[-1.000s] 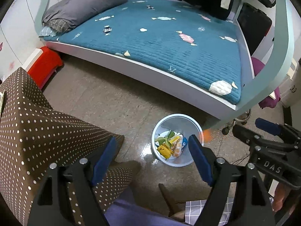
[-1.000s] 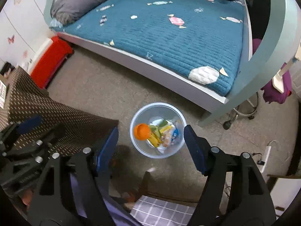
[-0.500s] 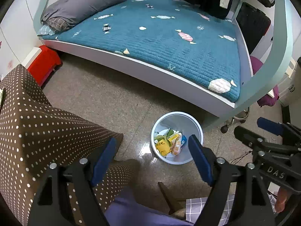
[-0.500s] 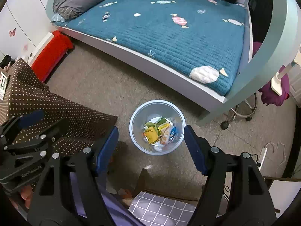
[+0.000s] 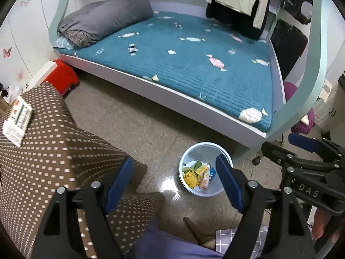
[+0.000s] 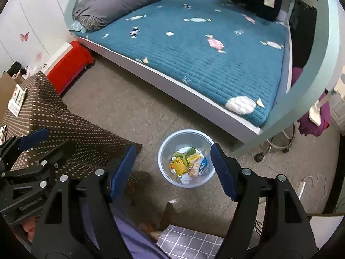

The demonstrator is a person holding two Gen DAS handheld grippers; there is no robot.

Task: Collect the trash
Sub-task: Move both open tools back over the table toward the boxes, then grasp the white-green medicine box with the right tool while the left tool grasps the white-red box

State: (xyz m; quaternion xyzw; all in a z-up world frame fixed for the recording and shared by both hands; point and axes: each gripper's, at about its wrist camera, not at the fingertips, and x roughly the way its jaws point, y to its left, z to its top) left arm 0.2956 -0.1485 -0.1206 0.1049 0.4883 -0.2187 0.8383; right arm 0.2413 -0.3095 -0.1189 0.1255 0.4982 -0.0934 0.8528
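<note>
Both grippers had risen away from the bin [image 5: 206, 170] since a second earlier, so each wrist view took in more of the room. In the right wrist view a second earlier, an orange object hung at the bin's rim at 9 o'clock; half a second earlier it was gone, and it was not visible now. It had most likely dropped in among the wrappers [image 6: 187, 165], though the pile may hide it.

The left gripper [image 5: 174, 185] stood wide open with nothing between its blue pads [image 5: 119, 182]. The right gripper [image 6: 172, 172] stood equally wide and empty. Neither width had changed over the second.

The bin stood on the floor [image 5: 133, 125] between the two grippers and below them, at 5 o'clock from the bed [image 5: 194, 64] corner and at 3 o'clock from the dotted cloth [image 5: 54, 151]. Yellow and green packets filled its bottom.

Judgement: one deposit was complete, and both hands were free for the next pickup. A flat packet [image 5: 18, 120] lay on the dotted cloth at 9 o'clock in the left view. It may be the next piece of trash, but this cannot be confirmed. No loose litter was visible on the floor near the bin.
</note>
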